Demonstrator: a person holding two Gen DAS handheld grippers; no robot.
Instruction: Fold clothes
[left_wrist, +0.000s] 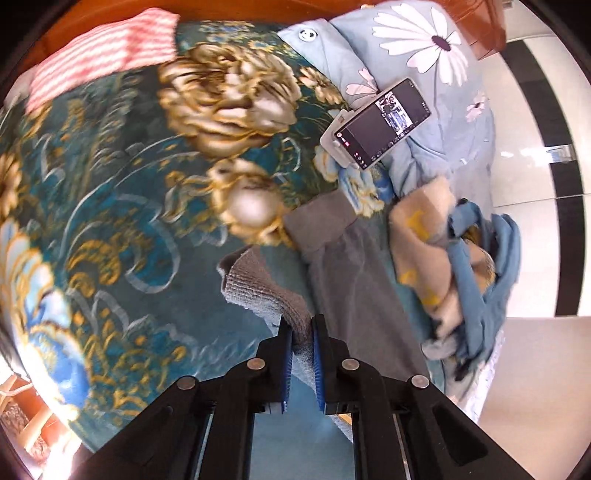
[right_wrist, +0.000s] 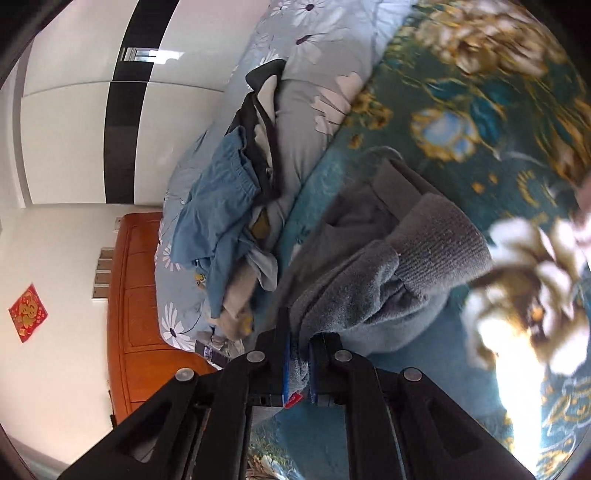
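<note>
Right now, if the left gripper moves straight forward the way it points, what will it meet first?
Probably the grey garment that the left gripper already holds; beyond it, the flowered blanket, though depth is unclear.

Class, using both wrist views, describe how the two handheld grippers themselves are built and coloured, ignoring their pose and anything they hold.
Both look alike. The left gripper and right gripper each have matte black angular linkage arms joined by round silver pivot pins. Each finger is a flat black plate lined inside with a blue ribbed pad. A small red tag shows at the base of the right gripper's pads. No cables, sleeves or hands are visible.
</note>
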